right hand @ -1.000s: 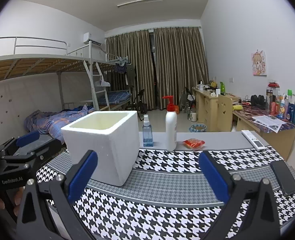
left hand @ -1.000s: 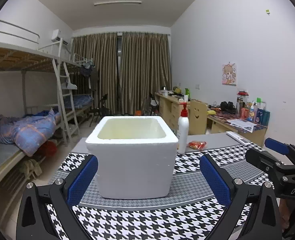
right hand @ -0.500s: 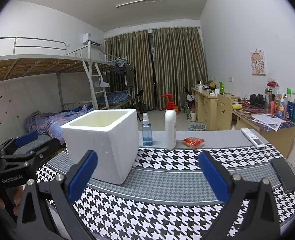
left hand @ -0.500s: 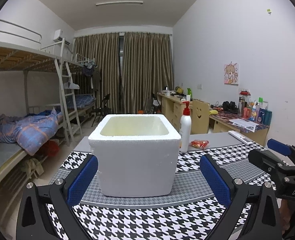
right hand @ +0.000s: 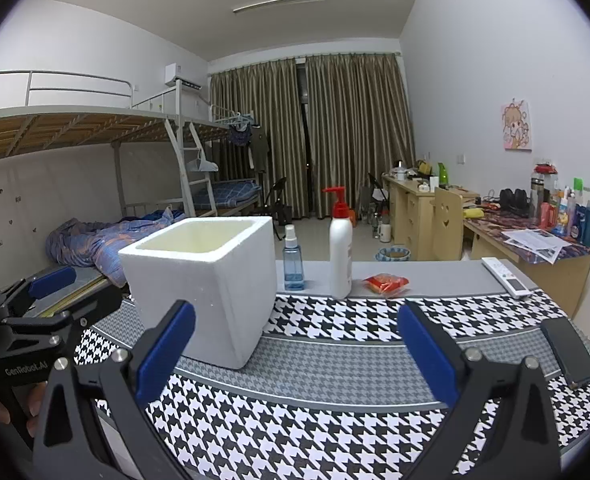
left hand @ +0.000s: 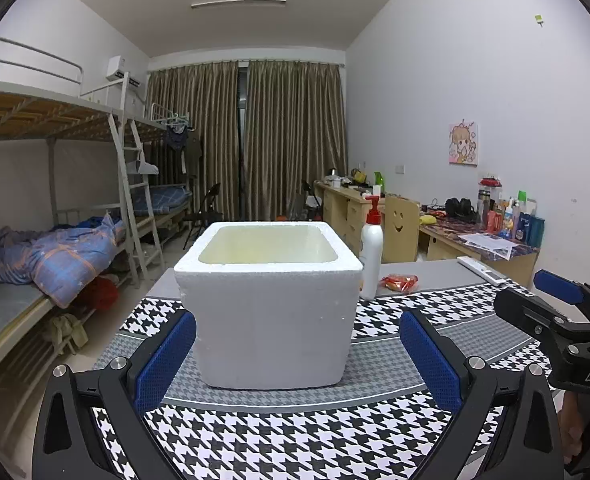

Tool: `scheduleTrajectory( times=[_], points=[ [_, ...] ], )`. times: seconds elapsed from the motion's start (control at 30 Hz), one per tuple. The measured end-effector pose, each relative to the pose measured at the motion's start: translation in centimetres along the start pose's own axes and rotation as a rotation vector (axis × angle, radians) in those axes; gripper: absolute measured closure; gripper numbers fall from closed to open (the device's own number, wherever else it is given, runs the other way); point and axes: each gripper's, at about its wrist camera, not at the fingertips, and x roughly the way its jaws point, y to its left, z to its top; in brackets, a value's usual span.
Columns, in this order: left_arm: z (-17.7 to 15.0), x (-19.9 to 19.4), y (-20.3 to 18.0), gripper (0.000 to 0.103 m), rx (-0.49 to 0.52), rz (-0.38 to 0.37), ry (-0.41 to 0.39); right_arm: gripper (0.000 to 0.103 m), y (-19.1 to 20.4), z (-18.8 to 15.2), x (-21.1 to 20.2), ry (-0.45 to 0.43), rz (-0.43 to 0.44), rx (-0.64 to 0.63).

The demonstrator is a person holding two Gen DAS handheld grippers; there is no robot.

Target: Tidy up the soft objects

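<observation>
Both cameras sit low over the near edge of the bench (left hand: pixel 471 336), each looking forward between its own fingers toward the far curtains (left hand: pixel 291 140). The left wrist view faces the white foam box (left hand: pixel 269 308) square on and close. The right wrist view stands further right, so the foam box (right hand: pixel 203 288) falls left of centre, seen at a corner. They share the box, the pump bottle (right hand: pixel 340 256) and the far room — and each catches the other gripper at its frame edge.

Black fingers (left hand: pixel 491 396), blue pads (left hand: pixel 166 362)
</observation>
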Motion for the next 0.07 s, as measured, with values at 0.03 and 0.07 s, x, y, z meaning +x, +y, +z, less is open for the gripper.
scheduleTrajectory(
  times=[0.03, 0.07],
  points=[
    [-0.07, -0.07, 0.05, 0.001, -0.005, 0.001, -0.002, 0.001, 0.02, -0.02, 0.02, 0.001, -0.003, 0.001],
    [-0.05, -0.09, 0.18, 0.001, -0.007, 0.001, -0.004, 0.001, -0.01, -0.02, 0.09, 0.003, -0.002, 0.004]
  ],
)
